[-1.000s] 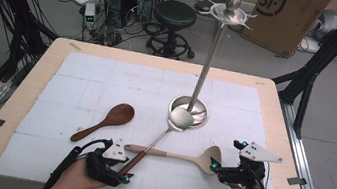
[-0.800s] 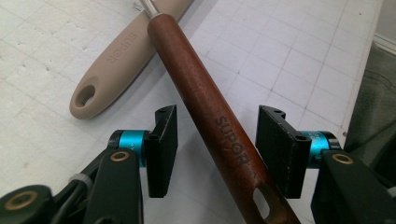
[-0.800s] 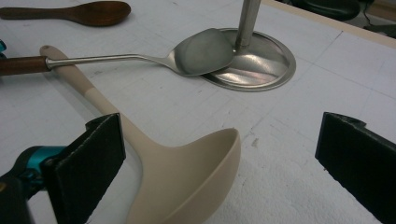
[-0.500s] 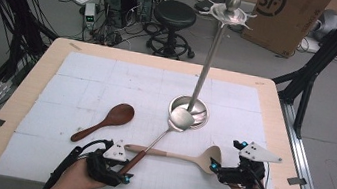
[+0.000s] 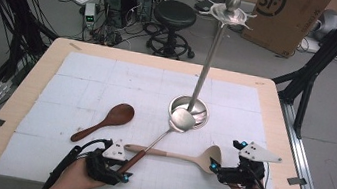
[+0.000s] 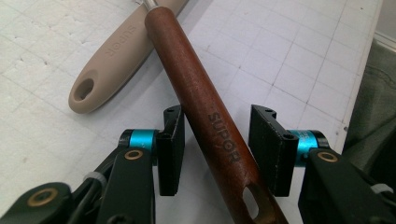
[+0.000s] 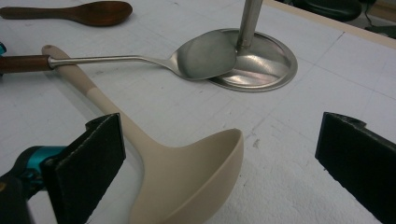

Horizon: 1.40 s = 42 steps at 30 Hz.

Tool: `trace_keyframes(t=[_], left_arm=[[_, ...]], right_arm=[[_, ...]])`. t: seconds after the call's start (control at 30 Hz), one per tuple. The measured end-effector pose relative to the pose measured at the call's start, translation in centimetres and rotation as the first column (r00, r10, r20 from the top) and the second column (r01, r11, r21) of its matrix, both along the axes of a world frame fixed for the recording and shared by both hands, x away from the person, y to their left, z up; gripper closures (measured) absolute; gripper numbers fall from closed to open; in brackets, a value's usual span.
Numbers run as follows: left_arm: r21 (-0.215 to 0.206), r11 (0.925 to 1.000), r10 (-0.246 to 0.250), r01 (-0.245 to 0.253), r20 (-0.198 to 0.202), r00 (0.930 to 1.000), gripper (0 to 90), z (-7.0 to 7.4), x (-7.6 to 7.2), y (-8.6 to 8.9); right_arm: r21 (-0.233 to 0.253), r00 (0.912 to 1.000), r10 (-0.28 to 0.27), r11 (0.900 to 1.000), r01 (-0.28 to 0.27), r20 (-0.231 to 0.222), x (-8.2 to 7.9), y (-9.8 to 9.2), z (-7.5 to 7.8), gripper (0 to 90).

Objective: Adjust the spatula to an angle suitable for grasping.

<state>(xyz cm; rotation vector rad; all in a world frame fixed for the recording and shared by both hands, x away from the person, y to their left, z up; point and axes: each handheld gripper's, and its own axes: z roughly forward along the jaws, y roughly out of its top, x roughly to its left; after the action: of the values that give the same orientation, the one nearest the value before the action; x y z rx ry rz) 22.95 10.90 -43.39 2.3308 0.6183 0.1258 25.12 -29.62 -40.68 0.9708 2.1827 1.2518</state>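
Note:
A steel spatula (image 5: 182, 120) with a brown wooden handle (image 6: 201, 93) lies with its head on the round base (image 5: 189, 110) of a metal utensil stand. My left gripper (image 5: 119, 173) (image 6: 217, 121) is open, its jaws on either side of that handle's end, with a gap on the right side. Under the spatula handle lies a beige ladle (image 5: 182, 156). Its bowl (image 7: 196, 172) sits between the wide-open jaws of my right gripper (image 5: 218, 170) (image 7: 222, 128). A dark wooden spoon (image 5: 107, 120) lies to the left.
The stand's pole rises to a hooked top (image 5: 230, 13) above the far table edge. A white gridded mat (image 5: 107, 85) covers the wooden table. A stool (image 5: 176, 14), computer boxes and a cardboard box stand on the floor beyond.

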Motion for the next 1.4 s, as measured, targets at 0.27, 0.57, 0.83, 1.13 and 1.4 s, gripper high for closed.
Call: trace_keyframes(t=[0.27, 0.57, 0.83, 1.13, 1.4], left_arm=[[0.001, 1.0000, 0.006, -0.006, -0.005, 1.0000, 57.9, 0.1, 0.0, 0.1], [-0.012, 0.9997, 0.022, -0.022, -0.010, 0.9997, 59.4, 0.2, 0.2, 0.5], [-0.017, 0.9995, 0.026, -0.026, -0.008, 0.9996, 60.4, 0.3, 0.3, 0.8], [-0.015, 0.9995, 0.029, -0.029, -0.004, 0.9996, 60.8, 0.4, 0.3, 1.0], [-0.019, 0.9993, 0.033, -0.033, 0.007, 0.9994, 61.3, 0.5, 0.3, 1.1]], right_arm=[[0.003, 1.0000, -0.001, 1.000, 0.001, -0.002, 0.0, 0.0, 0.0, 0.4], [0.003, 1.0000, 0.001, 1.000, -0.001, 0.004, 0.0, 0.0, 0.0, 0.4], [0.004, 1.0000, 0.003, 1.000, -0.003, 0.001, 0.0, 0.0, -0.1, 0.4], [0.003, 1.0000, 0.005, 1.000, -0.005, 0.001, 0.0, 0.0, -0.1, 0.4], [0.002, 1.0000, 0.008, 1.000, -0.008, 0.000, 0.0, 0.0, -0.1, 0.4]])
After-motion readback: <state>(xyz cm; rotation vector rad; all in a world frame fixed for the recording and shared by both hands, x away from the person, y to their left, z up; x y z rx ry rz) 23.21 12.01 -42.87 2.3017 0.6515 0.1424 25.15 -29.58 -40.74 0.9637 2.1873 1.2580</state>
